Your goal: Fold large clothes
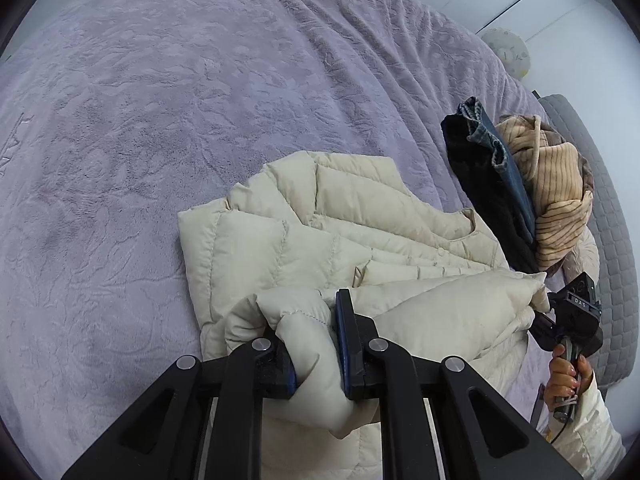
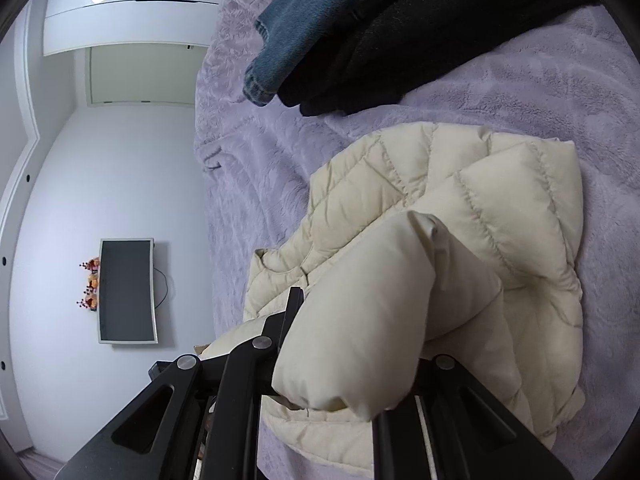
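Note:
A cream quilted down jacket (image 1: 336, 220) lies partly folded on the lilac bedspread (image 1: 160, 100). My left gripper (image 1: 316, 344) is shut on a puffy fold of the jacket's near edge. My right gripper (image 2: 352, 344) is shut on another fold of the same jacket (image 2: 440, 216), which bulges over and hides its right finger. In the left wrist view the right gripper (image 1: 540, 304) shows at the jacket's right corner, held by a hand (image 1: 564, 376).
A pile of other clothes lies on the bed's right side: a black garment (image 1: 488, 200), blue jeans (image 1: 496, 148) and a tan striped knit (image 1: 556, 200). The right wrist view shows the black garment (image 2: 400, 40), the jeans (image 2: 304, 28), white walls and a wall-mounted screen (image 2: 126, 292).

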A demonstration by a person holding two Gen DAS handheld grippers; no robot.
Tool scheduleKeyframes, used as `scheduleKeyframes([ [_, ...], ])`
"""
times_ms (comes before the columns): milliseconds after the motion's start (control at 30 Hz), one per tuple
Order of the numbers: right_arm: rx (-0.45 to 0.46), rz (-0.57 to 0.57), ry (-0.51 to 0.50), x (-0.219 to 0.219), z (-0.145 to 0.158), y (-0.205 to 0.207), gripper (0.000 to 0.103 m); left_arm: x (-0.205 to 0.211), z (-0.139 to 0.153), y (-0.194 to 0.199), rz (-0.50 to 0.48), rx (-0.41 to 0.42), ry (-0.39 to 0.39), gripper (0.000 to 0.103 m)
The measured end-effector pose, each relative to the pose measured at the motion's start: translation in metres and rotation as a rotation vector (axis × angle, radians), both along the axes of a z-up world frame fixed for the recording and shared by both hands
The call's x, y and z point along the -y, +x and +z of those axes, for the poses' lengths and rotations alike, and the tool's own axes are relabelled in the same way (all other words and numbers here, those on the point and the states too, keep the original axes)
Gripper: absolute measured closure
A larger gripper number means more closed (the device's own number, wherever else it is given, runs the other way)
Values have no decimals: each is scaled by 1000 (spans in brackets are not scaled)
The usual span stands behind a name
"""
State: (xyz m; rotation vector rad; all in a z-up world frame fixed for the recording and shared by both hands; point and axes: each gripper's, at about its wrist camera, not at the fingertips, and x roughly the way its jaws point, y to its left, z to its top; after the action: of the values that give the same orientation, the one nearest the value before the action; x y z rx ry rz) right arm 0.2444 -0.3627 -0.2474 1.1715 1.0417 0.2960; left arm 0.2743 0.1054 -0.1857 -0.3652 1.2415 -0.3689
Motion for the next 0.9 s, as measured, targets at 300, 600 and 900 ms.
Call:
scheduleKeyframes([
  [300,-19,-32,-42,-2,-10,16,89,-4,19,3,28,26,12,87],
  [600,-28,-30,-87,-6,-6,29,89,15,43,-11,-70,92,183,86],
  [900,-44,-66,-74,-1,-4,30,89,10,57,-20,16,185,254,29],
])
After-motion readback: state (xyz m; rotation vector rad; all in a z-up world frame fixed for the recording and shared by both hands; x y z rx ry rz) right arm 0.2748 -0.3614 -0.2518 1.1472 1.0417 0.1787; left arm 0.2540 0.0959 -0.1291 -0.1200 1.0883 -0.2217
